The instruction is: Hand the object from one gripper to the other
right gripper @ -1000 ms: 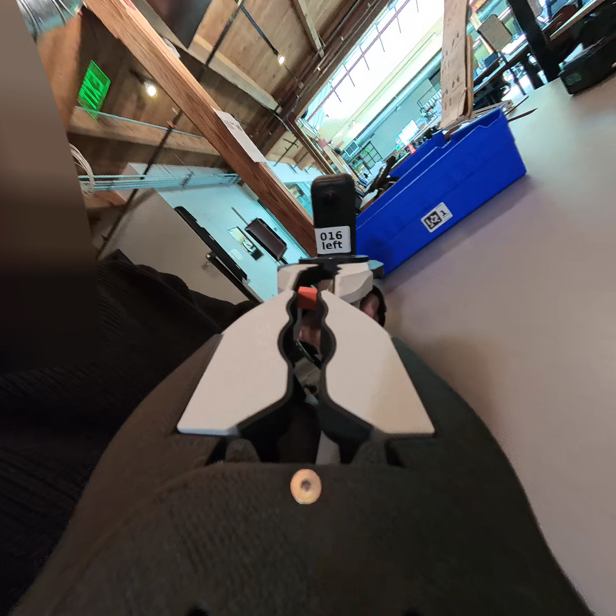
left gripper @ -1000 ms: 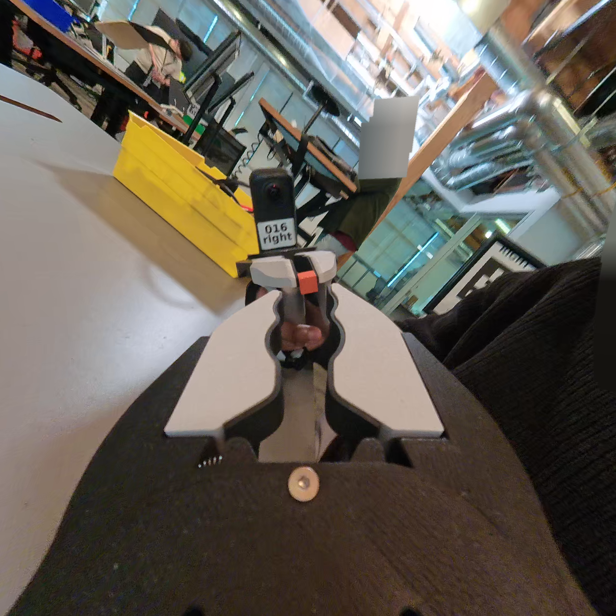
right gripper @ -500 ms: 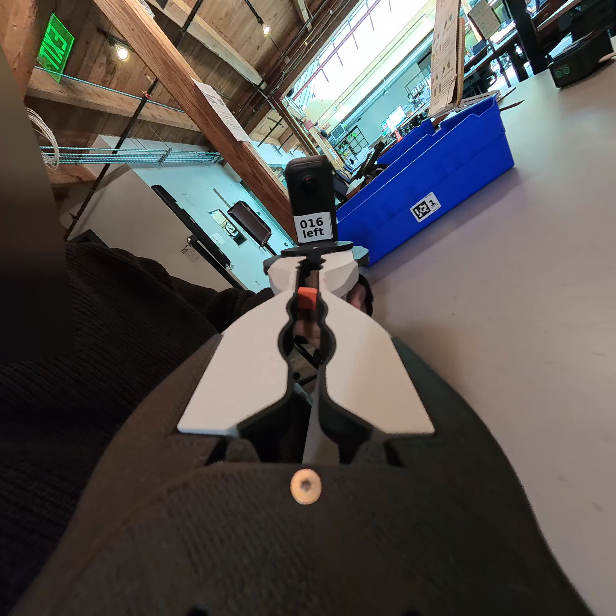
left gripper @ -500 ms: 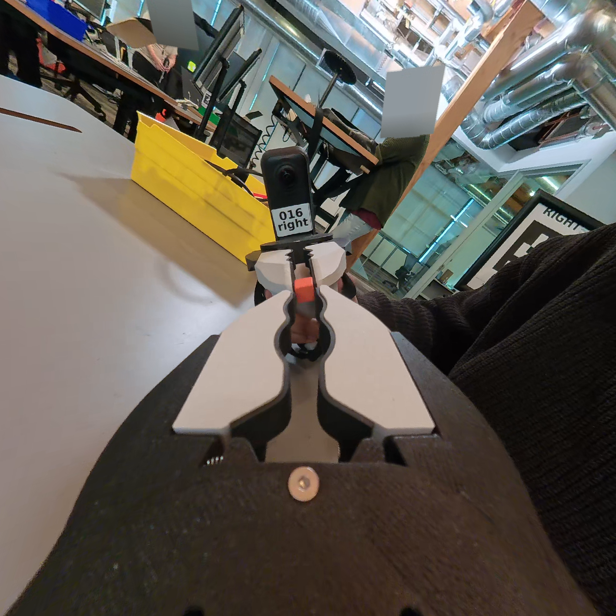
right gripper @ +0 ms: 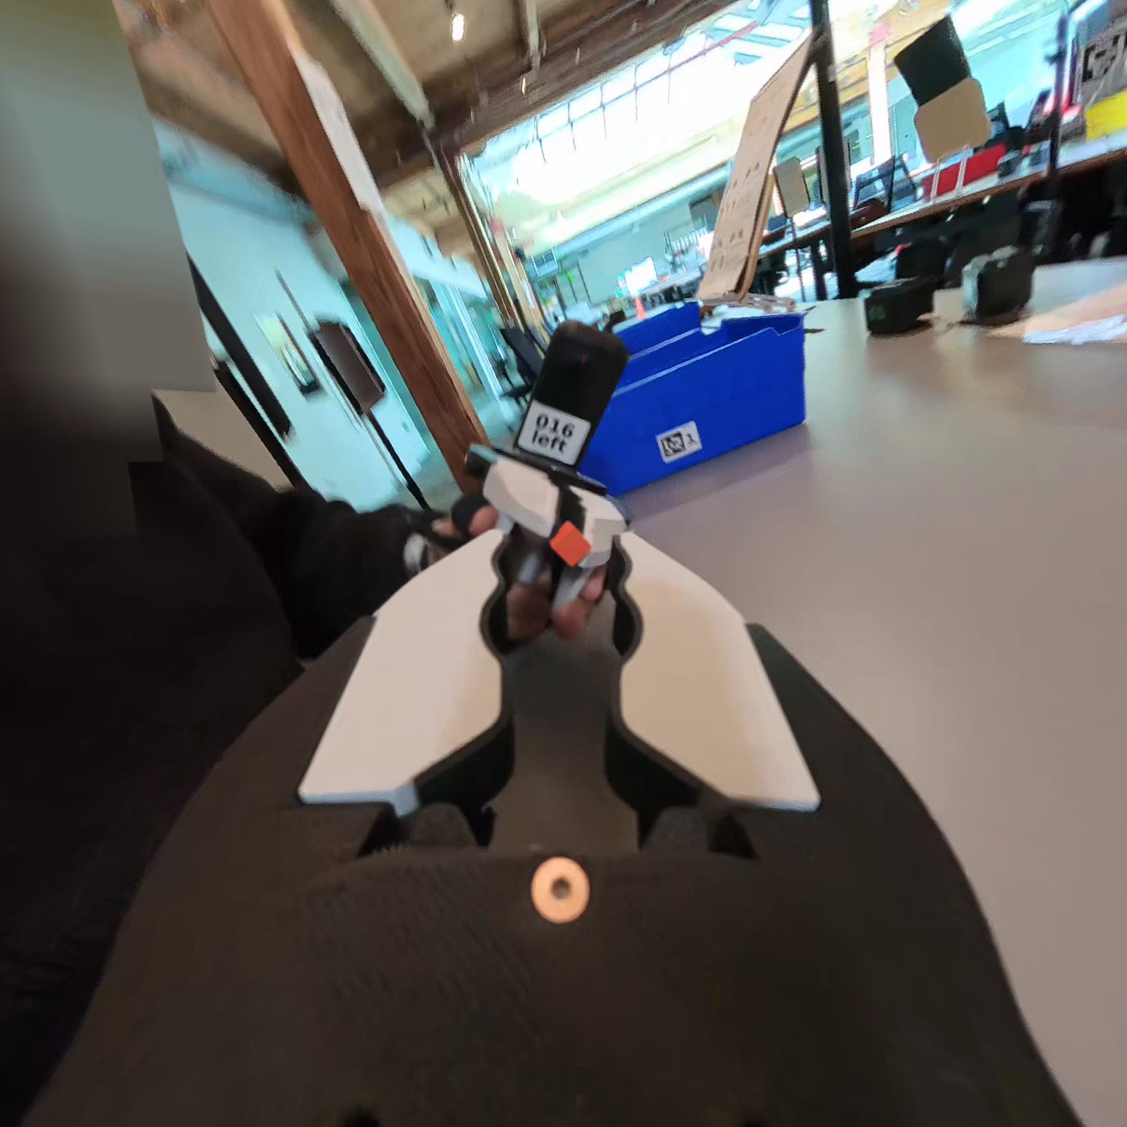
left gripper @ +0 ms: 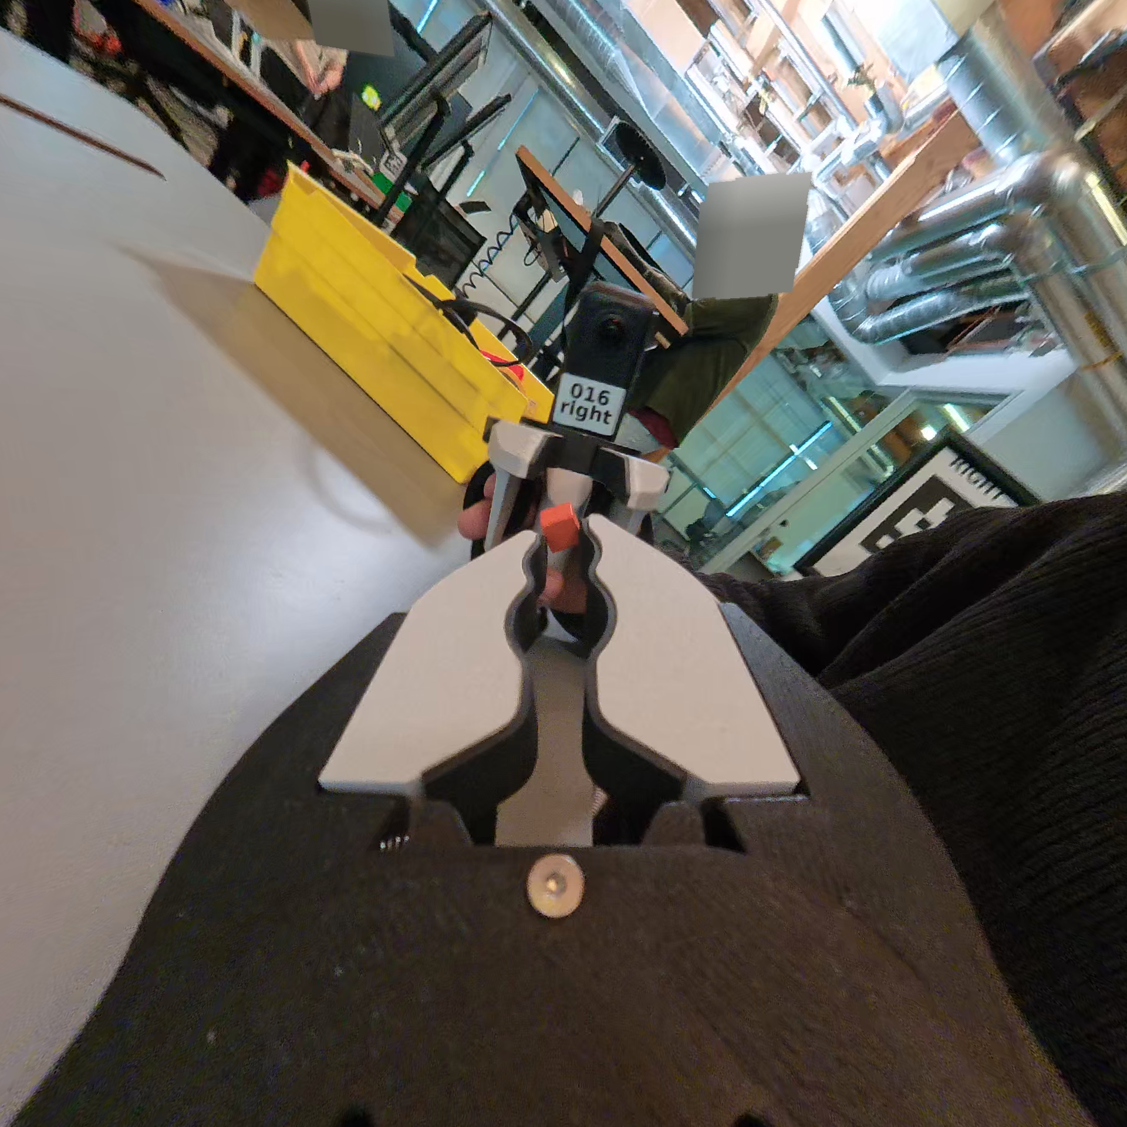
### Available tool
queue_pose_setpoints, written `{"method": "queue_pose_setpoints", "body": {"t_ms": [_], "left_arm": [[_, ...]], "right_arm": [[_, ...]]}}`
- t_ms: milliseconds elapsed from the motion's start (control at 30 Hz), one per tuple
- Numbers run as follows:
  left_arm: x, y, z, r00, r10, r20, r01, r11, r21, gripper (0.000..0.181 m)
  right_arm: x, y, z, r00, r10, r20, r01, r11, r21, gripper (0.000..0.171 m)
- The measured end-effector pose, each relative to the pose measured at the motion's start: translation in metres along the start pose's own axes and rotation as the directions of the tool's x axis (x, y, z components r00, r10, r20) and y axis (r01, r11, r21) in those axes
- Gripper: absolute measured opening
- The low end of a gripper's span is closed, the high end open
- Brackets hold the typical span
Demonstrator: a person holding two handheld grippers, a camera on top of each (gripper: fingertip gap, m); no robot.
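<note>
In the left wrist view, the left claw (left gripper: 561, 536) points forward above the table (left gripper: 122, 549), and the cube (left gripper: 560, 527) sits at its tips, between the two fingers. Directly behind the cube, facing it, is the right claw (left gripper: 570, 488), with a camera (left gripper: 607, 347) standing on top of it. Left of the claw and further back, a bin (left gripper: 366, 323) stands on the table.

In the right wrist view, the cube (right gripper: 570, 541) is just ahead of the right claw (right gripper: 558, 564), at the tips of the left claw (right gripper: 564, 536) opposite. Behind and to the right, a second bin (right gripper: 701, 390) stands on the table (right gripper: 915, 549).
</note>
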State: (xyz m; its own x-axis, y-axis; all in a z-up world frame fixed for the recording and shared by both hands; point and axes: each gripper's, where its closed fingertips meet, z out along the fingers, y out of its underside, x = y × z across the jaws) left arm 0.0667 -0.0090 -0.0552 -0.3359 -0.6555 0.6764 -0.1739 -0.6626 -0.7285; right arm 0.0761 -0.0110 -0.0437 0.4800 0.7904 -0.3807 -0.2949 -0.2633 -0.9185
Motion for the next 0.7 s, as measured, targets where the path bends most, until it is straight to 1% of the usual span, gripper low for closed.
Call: {"method": "queue_pose_setpoints", "body": {"t_ms": [67,133,200,233,300,467,700], "left_arm": [[-0.003,0.003,-0.001,0.997,-0.075,-0.019,0.074,0.997,-0.014,0.012],[-0.005,0.007,-0.001,0.990,-0.136,-0.034,0.135,0.990,-0.036,0.012],[-0.006,0.009,-0.001,0.985,-0.165,-0.044,0.163,0.986,-0.046,0.012],[-0.005,0.009,-0.001,0.983,-0.174,-0.051,0.172,0.984,-0.051,0.012],[-0.003,0.011,0.000,0.981,-0.182,-0.068,0.178,0.982,-0.062,0.012],[0.000,0.014,0.001,0.981,-0.175,-0.081,0.168,0.982,-0.090,0.012],[0.007,0.020,0.004,0.971,-0.208,-0.122,0.193,0.973,-0.124,0.012]], "right_arm": [[-0.002,0.009,0.002,0.972,-0.233,-0.018,0.231,0.970,-0.080,0.027],[-0.004,0.015,0.005,0.890,-0.454,-0.044,0.445,0.885,-0.136,0.022],[-0.005,0.019,0.008,0.821,-0.567,-0.059,0.551,0.816,-0.178,0.020],[-0.005,0.021,0.009,0.808,-0.586,-0.056,0.567,0.801,-0.193,0.020],[-0.004,0.024,0.010,0.810,-0.584,-0.053,0.563,0.800,-0.209,0.022],[-0.005,0.019,0.007,0.827,-0.560,-0.054,0.544,0.820,-0.179,0.019],[-0.011,0.026,0.010,0.819,-0.574,-0.010,0.562,0.805,-0.189,0.017]]}}
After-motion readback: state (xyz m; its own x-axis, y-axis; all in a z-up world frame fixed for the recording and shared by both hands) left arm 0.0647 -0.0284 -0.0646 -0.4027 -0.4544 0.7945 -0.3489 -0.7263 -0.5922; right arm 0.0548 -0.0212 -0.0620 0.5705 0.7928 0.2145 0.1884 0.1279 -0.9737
